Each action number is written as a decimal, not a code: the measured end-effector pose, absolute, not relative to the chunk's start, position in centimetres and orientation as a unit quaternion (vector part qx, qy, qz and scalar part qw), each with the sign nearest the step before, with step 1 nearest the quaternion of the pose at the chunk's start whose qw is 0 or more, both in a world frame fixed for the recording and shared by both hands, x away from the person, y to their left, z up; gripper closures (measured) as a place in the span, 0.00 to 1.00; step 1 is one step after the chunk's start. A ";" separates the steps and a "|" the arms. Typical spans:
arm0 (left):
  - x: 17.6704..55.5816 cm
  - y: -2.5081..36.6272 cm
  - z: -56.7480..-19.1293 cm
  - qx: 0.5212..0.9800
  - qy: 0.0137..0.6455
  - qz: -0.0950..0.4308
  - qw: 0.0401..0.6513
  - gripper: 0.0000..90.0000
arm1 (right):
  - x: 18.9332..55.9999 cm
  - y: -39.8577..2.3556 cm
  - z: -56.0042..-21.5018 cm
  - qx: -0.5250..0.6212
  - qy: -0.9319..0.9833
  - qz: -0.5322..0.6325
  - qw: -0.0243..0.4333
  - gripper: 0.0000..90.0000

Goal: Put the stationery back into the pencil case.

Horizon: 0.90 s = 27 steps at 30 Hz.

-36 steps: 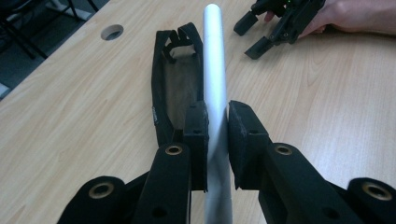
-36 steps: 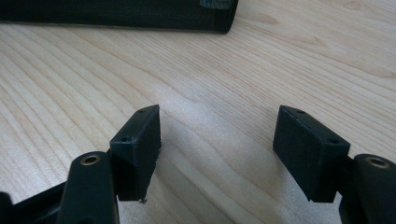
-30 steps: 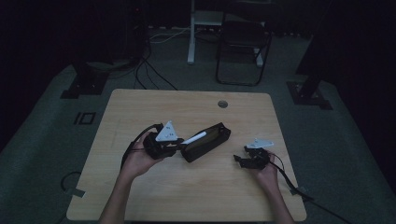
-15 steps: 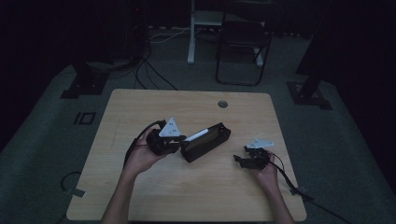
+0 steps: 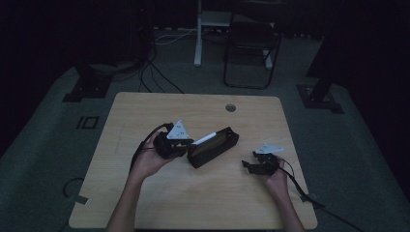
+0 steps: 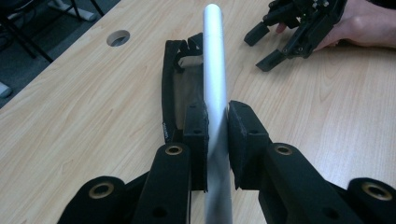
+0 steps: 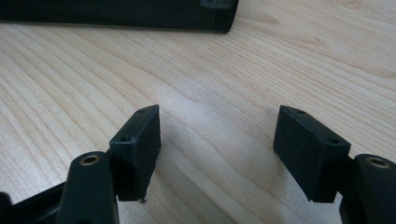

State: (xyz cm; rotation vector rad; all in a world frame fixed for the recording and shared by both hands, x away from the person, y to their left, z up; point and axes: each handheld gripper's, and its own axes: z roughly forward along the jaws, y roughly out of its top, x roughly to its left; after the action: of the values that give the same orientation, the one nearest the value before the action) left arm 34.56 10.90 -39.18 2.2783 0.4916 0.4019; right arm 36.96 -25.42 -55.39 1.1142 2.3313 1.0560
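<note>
A silver pen-like tube is clamped between the pads of my left gripper, pointing away over an open black case. In the high view the left gripper sits at the case's left end, with the pale tube lying along the case's top. My right gripper rests low on the table to the right of the case, jaws wide apart and empty. Its own view shows the right gripper over bare wood, with the case's dark edge farther off.
The wooden table has a round cable hole near its far edge. A chair and stand legs occupy the dark floor behind. Cables trail from both grippers off the table's near side.
The left gripper with the tube has shifted slightly along the case's left end. The right gripper has stayed still.
</note>
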 end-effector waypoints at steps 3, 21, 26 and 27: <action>34.7 10.8 -39.2 0.891 0.194 0.158 0.378 0.87 | 37.0 -25.4 -55.4 0.393 0.822 0.373 0.174 0.36; 36.3 10.0 -38.8 0.893 0.199 0.160 0.370 0.87 | 36.9 -25.4 -55.4 0.394 0.822 0.373 0.174 0.35; 36.6 9.8 -38.8 0.891 0.203 0.161 0.373 0.87 | 37.0 -25.4 -55.4 0.394 0.822 0.373 0.174 0.36; 36.6 9.8 -38.8 0.891 0.205 0.160 0.373 0.87 | 37.0 -25.4 -55.4 0.394 0.822 0.373 0.174 0.35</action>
State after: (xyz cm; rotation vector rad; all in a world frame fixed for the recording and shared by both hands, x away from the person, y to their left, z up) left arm 36.64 9.80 -38.81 2.2817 0.5254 0.4105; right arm 36.95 -25.40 -55.39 1.1171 2.3307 1.0577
